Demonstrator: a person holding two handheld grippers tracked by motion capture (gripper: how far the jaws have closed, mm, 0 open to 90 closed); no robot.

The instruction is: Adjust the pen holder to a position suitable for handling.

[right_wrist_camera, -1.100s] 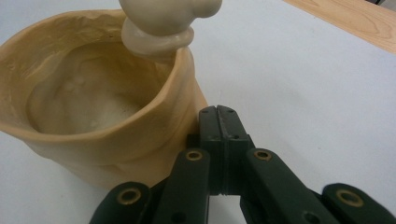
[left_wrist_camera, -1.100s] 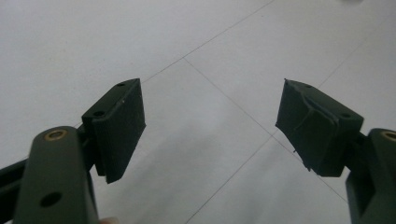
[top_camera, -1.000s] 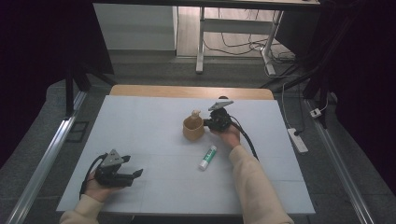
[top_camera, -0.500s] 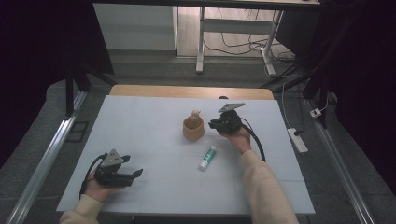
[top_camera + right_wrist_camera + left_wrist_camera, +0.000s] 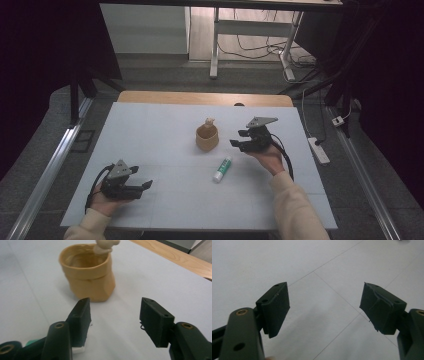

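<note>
In the high view the left gripper point(image 5: 131, 186) rests nearest the person, low on the tabletop point(image 5: 150, 145) at about 7 o'clock, its jaws standing apart over bare surface and pointing toward 3 o'clock; the left gripper view confirms the gap, with nothing between the pads. It lies well apart from everything else.

Farther in, a small white tube with a green cap point(image 5: 222, 169) lies flat near the middle, its long axis running from 7 to 1 o'clock, green end toward the person. The right gripper point(image 5: 241, 138) hovers just beyond it, at about 1 o'clock from the tube, jaws apart and empty, aimed toward 9 o'clock. In the right gripper view the green cap peeks out behind the near jaw at the bottom left.

Farthest, the tan pouch-shaped cup point(image 5: 207, 137) stands upright at 9 o'clock from the right jaws, near but not touching. In the right gripper view it sits ahead and left of the gap's centre line, a pale knob point(image 5: 106, 245) resting on its far rim. The right hand is clearly the nearer one for either thing; reaching the cup likely means a shift leftward
</note>
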